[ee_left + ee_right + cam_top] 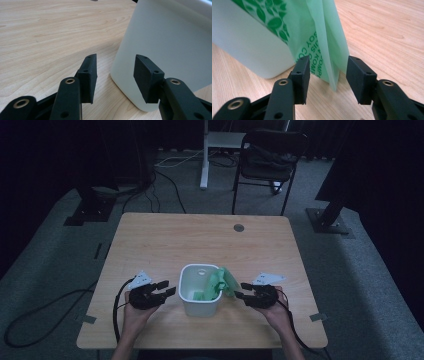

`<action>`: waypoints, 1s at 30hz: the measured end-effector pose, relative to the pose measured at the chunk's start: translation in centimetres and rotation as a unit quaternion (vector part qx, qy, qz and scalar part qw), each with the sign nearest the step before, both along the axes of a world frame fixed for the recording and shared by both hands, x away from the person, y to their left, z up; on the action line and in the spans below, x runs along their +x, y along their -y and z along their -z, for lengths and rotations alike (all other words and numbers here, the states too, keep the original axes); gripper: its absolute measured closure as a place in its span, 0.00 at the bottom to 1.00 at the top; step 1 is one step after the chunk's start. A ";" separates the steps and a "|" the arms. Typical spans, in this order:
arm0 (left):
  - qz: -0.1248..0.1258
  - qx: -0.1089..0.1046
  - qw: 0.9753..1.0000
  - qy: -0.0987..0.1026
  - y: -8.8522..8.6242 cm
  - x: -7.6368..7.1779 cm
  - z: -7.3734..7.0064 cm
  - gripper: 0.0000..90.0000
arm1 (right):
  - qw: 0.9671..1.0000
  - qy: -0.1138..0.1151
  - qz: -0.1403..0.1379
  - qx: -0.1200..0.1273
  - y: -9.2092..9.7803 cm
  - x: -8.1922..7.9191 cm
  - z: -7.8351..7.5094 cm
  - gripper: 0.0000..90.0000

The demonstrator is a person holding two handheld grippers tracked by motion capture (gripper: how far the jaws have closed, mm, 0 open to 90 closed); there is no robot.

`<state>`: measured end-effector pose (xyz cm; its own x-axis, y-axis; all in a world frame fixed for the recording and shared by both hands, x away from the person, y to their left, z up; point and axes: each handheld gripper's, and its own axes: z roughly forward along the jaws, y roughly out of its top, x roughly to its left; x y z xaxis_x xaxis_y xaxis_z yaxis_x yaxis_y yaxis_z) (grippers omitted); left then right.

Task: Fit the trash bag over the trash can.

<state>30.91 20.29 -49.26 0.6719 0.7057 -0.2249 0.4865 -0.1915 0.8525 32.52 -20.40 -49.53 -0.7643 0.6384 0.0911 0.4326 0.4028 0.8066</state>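
A small white bin (200,290) stands on the wooden table (200,240), near its front edge. A thin green plastic bag (221,282) with leaf print hangs partly inside the bin and over its right rim. My left gripper (167,288) is open just left of the bin, whose white wall (162,50) rises right beyond the jaws. My right gripper (240,290) is open at the bin's right side. In the right gripper view the bag's hanging edge (329,57) lies between the open jaws, apart from both pads.
A round grommet (238,227) sits in the table's far edge. Behind the table stand a black chair (267,160) and a white desk leg (204,155). Cables run over the grey carpet at the left.
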 end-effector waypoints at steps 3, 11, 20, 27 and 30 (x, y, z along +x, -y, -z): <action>0.008 0.007 1.000 -0.001 0.5 0.0 0.2 0.60 | 1.000 -0.005 -0.001 -0.005 0.0 0.1 0.5 0.67; 0.016 0.007 1.000 -0.009 1.6 -0.3 0.8 0.60 | 0.999 -0.017 0.004 -0.033 -1.1 1.4 2.2 0.77; 0.015 0.013 1.000 -0.011 3.0 0.2 1.0 0.60 | 1.000 -0.016 -0.018 0.000 -0.1 1.4 1.0 1.00; 0.010 0.014 1.000 -0.002 2.6 0.1 0.5 0.59 | 0.994 0.004 -0.046 0.095 2.4 1.4 -3.6 1.00; 0.007 0.014 1.000 0.003 2.3 0.1 0.3 0.59 | 0.992 0.016 -0.056 0.114 3.1 1.5 -5.5 1.00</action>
